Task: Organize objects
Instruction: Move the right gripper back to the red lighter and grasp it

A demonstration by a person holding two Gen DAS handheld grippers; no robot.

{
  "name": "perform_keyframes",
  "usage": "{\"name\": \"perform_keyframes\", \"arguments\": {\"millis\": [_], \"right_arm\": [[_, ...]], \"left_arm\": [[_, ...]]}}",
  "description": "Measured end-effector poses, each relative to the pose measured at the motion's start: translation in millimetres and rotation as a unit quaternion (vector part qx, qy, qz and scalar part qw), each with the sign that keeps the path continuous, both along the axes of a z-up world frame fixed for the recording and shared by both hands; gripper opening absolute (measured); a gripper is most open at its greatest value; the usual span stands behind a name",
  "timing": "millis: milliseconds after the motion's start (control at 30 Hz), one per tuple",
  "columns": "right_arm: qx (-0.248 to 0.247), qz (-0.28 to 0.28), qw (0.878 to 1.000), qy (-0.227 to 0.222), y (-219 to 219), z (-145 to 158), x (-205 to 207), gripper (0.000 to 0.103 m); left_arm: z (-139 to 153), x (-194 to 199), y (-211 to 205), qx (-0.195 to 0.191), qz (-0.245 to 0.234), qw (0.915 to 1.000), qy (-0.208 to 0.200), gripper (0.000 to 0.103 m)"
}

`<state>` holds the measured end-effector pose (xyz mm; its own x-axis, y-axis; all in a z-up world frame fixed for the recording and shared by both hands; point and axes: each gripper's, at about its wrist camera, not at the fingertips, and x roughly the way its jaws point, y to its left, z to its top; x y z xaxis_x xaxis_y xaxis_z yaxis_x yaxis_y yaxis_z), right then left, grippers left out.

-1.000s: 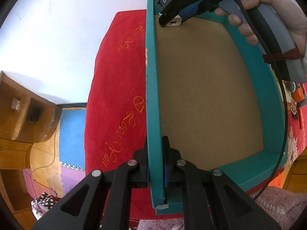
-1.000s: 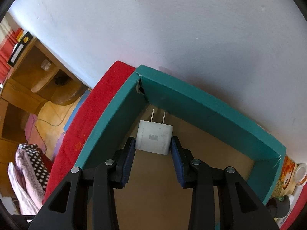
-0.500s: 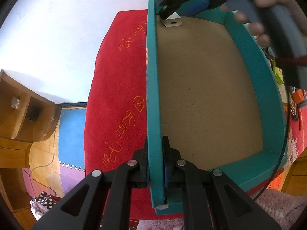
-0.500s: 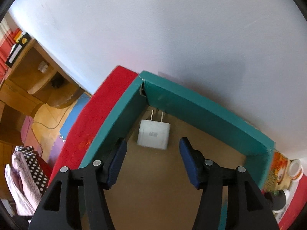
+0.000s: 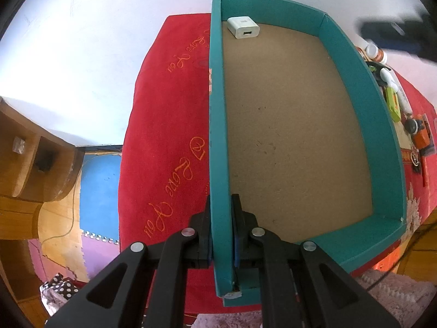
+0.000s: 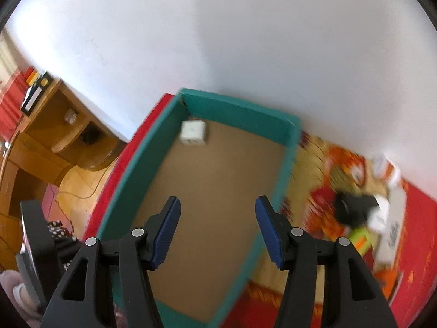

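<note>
A teal box (image 5: pixel 382 125) with a brown cardboard floor lies on a red cloth. My left gripper (image 5: pixel 221 210) is shut on its left wall near the front corner, one pad on each side of the wall. A white charger plug (image 5: pixel 243 27) lies flat in the box's far left corner, free of any gripper. The right wrist view shows the same charger (image 6: pixel 193 132) and box (image 6: pixel 240 109) from higher up. My right gripper (image 6: pixel 218 207) hangs open above the box's middle with nothing between its blue pads (image 6: pixel 166 232). It shows in the left wrist view only as a dark blur (image 5: pixel 396 38).
The red cloth (image 5: pixel 169 136) with orange script covers the surface left of the box. Several small items, among them a bottle (image 5: pixel 375 52) and a green piece (image 5: pixel 393 104), lie right of the box. A wooden shelf unit (image 5: pixel 32 164) stands lower left. A white wall runs behind.
My right gripper opened, let go of the charger in the far left corner, then drew back up and to the right. My left gripper kept its hold on the wall.
</note>
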<state>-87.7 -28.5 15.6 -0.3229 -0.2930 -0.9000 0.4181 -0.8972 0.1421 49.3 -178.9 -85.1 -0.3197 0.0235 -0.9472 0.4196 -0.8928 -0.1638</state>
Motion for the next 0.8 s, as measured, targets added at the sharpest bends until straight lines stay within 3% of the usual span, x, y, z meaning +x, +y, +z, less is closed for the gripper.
{"name": "perform_keyframes", "arguments": {"millis": [33,67,267,500,800], "right_arm": [[-0.002,-0.011,1.0,-0.001,10.8,0.2,5.7,0.058],[-0.001,-0.02,1.0,-0.002,22.1,2.5,9.5,0.058],[0.01,-0.096,0.995,-0.014,88.2,-8.1,37.3,0.058],[0.031,-0.2,0.979,-0.033,162.3,-30.3,60.4,0.058],[0.065,-0.263,0.962,-0.036,225.2,-39.0,84.3,0.058]], "left_arm": [[-0.3,0.5,-1.0,0.0,0.0,1.0,0.0,0.008],[-0.2,0.7,-1.1,0.004,0.032,0.9995,0.004,0.008],[2.0,-1.3,3.0,0.004,0.04,0.9992,0.005,0.008],[1.2,-3.9,4.4,0.004,0.042,0.9991,0.005,0.008],[1.9,-6.0,5.0,0.004,0.047,0.9989,0.006,0.008]]}}
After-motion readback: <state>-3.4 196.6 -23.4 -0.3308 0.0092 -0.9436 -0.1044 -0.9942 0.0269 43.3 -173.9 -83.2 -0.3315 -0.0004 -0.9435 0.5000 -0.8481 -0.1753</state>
